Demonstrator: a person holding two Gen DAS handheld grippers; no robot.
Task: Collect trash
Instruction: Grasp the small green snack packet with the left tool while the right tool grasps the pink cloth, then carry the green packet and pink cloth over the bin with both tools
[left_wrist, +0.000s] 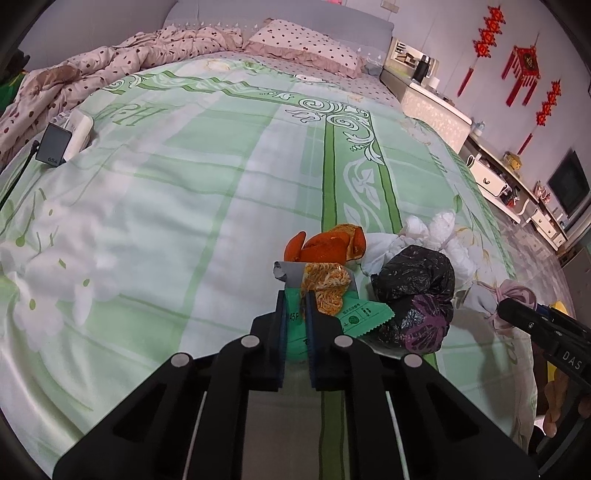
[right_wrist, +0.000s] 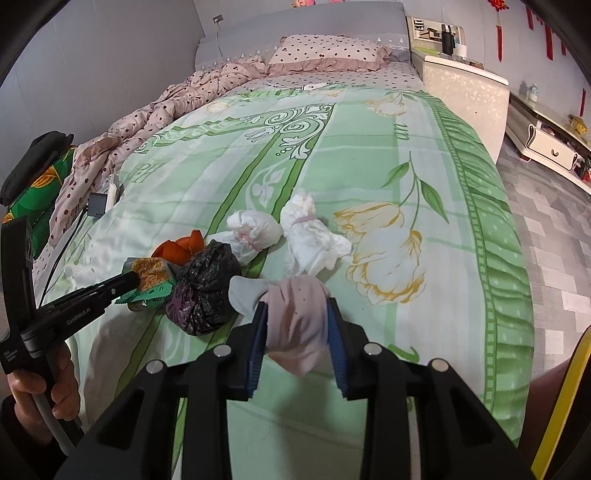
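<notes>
Trash lies on the green floral bedspread (left_wrist: 184, 206). My left gripper (left_wrist: 295, 295) is shut on a green snack wrapper (left_wrist: 360, 319) with a noodle picture; it also shows in the right wrist view (right_wrist: 151, 277). Orange peel (left_wrist: 325, 243) lies just beyond it, a crumpled black plastic bag (left_wrist: 417, 284) to its right, and white tissue wads (left_wrist: 439, 229) farther right. My right gripper (right_wrist: 297, 306) is shut on a pink-grey cloth bundle (right_wrist: 295, 325) held above the bedspread. In that view the black bag (right_wrist: 207, 284), peel (right_wrist: 181, 247) and tissue wads (right_wrist: 310, 236) lie ahead to the left.
A dark charger (left_wrist: 53, 146) with a cable and a white box (left_wrist: 79, 127) lie at the bed's far left. A rumpled dotted quilt (left_wrist: 92, 74) and pillow (left_wrist: 306, 44) are at the head. A nightstand (right_wrist: 461, 92) and low cabinets (left_wrist: 498, 177) line the right wall.
</notes>
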